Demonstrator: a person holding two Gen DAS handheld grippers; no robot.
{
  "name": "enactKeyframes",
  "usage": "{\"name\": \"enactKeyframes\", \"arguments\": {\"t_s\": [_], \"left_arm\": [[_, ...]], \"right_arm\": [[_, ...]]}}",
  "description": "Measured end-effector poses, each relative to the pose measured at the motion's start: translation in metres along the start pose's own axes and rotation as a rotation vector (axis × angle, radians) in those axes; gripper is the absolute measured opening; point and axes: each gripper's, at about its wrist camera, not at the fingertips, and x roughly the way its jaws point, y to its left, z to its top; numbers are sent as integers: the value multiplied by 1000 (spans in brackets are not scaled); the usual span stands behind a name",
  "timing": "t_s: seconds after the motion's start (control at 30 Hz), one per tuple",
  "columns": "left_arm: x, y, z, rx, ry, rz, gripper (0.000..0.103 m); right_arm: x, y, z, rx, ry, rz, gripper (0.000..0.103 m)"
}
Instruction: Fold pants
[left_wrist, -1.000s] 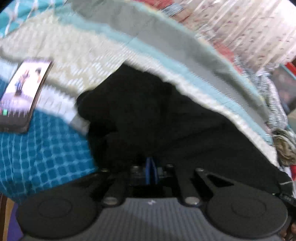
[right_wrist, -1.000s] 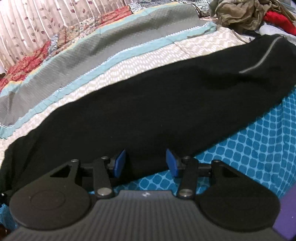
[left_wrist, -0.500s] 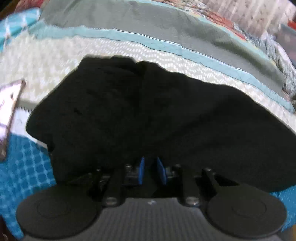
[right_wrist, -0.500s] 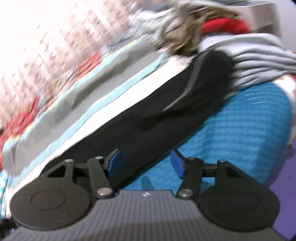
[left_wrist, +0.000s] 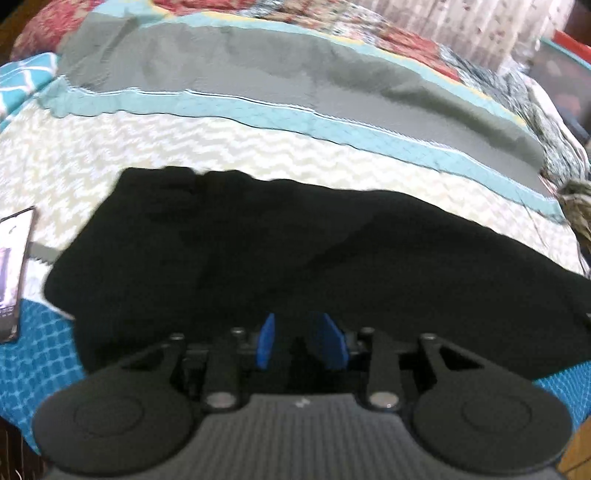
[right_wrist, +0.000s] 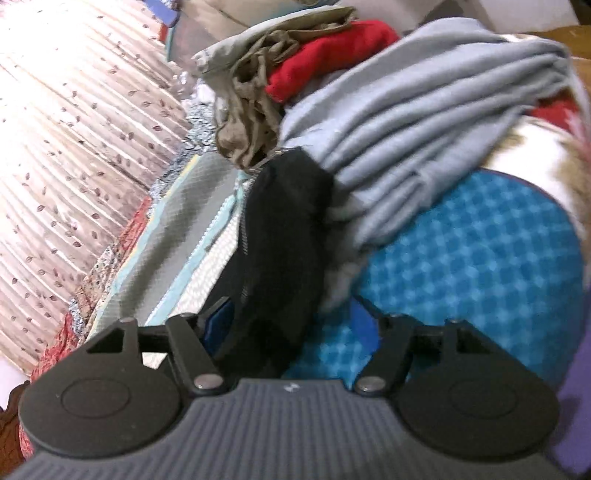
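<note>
Black pants (left_wrist: 280, 251) lie stretched across the patterned bedspread (left_wrist: 221, 147), from the left to the right edge of the left wrist view. My left gripper (left_wrist: 299, 339) is open, its blue pads a little apart over the near edge of the pants. In the right wrist view one end of the pants (right_wrist: 280, 236) runs away from me toward a clothes pile. My right gripper (right_wrist: 291, 317) is open wide, with the pants between its jaws and nearer the left pad.
A phone (left_wrist: 13, 273) lies at the left on the bedspread. A pile of clothes, with a grey garment (right_wrist: 424, 122), a red one (right_wrist: 328, 51) and an olive one (right_wrist: 251, 122), sits at the pants' far end. A curtain (right_wrist: 74, 129) hangs behind the bed.
My left gripper has opened from shut and pulled back from the pants. My right gripper has swung right toward the clothes pile, staying open, and now straddles the pants.
</note>
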Motion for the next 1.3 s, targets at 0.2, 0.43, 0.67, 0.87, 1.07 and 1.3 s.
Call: {"name": "enactKeyframes", "arguments": {"t_s": [0.2, 0.43, 0.67, 0.87, 1.07, 1.3], "left_arm": [[9, -42, 4, 66, 31, -49, 31], [13, -60, 5, 79, 58, -172, 35], [22, -59, 5, 34, 72, -247, 38], [27, -65, 4, 59, 86, -276, 42], [33, -74, 7, 54, 98, -313, 46], [57, -95, 20, -7, 151, -388, 58]], "right_arm": [[29, 22, 2, -93, 42, 5, 60], [12, 62, -4, -266, -63, -21, 16], [-6, 176, -84, -967, -118, 22, 16], [-2, 198, -210, -1609, 91, 100, 35], [-19, 188, -236, -1801, 22, 62, 50], [-11, 184, -209, -1699, 56, 68, 55]]}}
